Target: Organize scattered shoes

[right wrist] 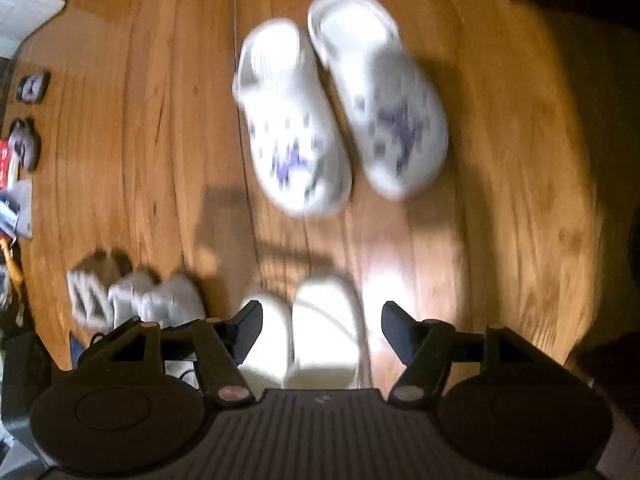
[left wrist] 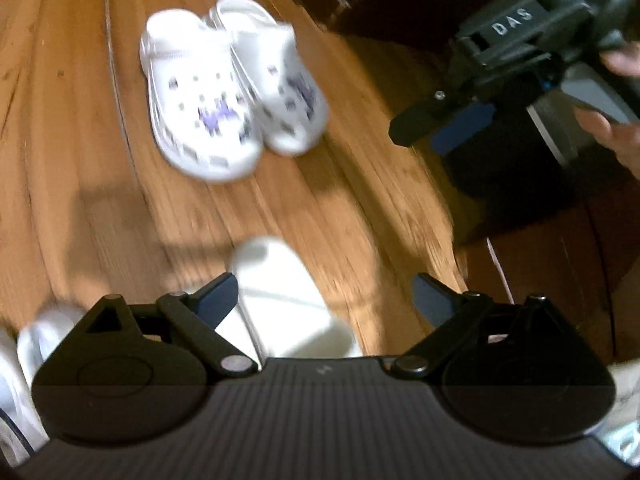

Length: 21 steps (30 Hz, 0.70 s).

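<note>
Clogs (right wrist: 340, 100) sit paired on the floor (right wrist: 140, 140), cream slides (right wrist: 304, 336) too; grey sneakers (right wrist: 160, 300) look unsorted. Left gripper (left wrist: 324, 296) fingers wide, right gripper (right wrist: 322, 326) fingers apart, both empty.

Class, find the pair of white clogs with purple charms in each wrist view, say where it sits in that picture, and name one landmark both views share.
Left wrist view: the pair of white clogs lies upper centre-left on the wooden floor, toes toward the camera.
Right wrist view: the pair lies upper centre, side by side.
Shared landmark: the plain white slide, just ahead of each claw.
</note>
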Available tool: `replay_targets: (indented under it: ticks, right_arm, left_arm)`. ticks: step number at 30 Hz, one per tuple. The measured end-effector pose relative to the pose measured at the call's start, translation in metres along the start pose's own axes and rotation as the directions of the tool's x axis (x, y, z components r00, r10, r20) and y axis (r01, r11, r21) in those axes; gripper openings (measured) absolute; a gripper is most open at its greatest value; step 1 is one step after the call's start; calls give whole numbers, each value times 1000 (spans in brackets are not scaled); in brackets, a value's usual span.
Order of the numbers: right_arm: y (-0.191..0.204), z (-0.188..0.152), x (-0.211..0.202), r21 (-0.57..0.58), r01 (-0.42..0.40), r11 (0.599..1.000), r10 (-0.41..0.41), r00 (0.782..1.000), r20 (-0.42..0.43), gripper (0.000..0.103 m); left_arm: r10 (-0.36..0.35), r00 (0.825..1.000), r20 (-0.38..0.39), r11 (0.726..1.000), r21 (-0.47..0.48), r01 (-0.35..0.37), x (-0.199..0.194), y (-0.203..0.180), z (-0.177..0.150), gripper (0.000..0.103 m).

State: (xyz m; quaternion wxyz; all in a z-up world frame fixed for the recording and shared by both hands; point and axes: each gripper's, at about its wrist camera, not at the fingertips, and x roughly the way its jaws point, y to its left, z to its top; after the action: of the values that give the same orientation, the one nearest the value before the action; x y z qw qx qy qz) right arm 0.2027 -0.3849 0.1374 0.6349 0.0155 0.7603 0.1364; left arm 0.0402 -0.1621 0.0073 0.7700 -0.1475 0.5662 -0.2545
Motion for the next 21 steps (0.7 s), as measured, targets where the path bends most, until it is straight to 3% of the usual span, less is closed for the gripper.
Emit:
replay_targets:
  ticks: [5, 11, 16, 21]
  right_arm:
    - [9, -34, 36, -27, 10, 1000, -13, 993, -116, 68]
    - [37, -52, 76, -55, 61, 997, -71, 978, -198, 69]
    - [63, -59, 87, -100, 76, 992, -95, 973, -210, 74]
    - [79, -65, 97, -111, 52, 992, -77, 971, -226, 75]
  left_arm:
    - [67, 993, -96, 997, -19, -69, 15, -4, -39, 101]
    - [77, 991, -107, 997, 1, -77, 22, -10, -69, 101]
    - [110, 987, -113, 994, -10, -111, 22, 2, -84, 101]
    - [162, 980, -113, 986, 58, -156, 12, 15, -95, 101]
